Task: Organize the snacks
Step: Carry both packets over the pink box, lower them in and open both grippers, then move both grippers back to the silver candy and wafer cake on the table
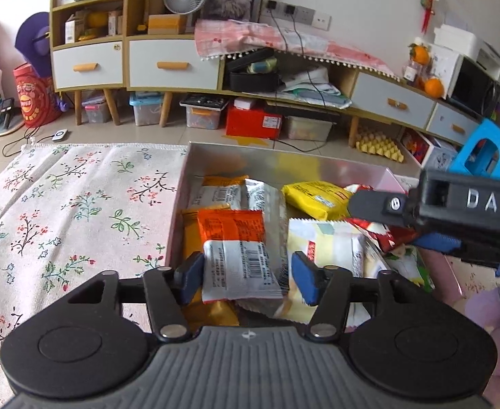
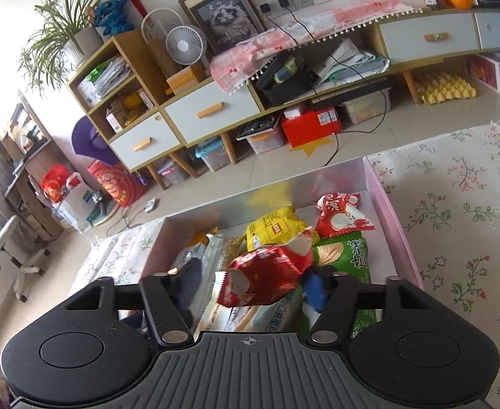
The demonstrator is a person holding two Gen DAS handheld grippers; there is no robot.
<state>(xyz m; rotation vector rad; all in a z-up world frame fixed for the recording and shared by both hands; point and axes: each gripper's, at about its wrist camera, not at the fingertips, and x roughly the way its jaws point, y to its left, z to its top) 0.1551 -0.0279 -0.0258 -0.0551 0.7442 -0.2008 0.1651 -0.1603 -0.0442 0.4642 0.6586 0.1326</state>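
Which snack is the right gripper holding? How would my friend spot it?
Find the pink box of snacks on the flowery cloth. Just above the pile, the right gripper pinches a crinkly red packet. Unlike the flat red packet lying farther back, this one is lifted off the heap.

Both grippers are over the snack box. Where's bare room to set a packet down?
Bare floral cloth lies left of the pink box, and more right of it. Inside, only the strip along the far wall shows floor; elsewhere packets overlap.
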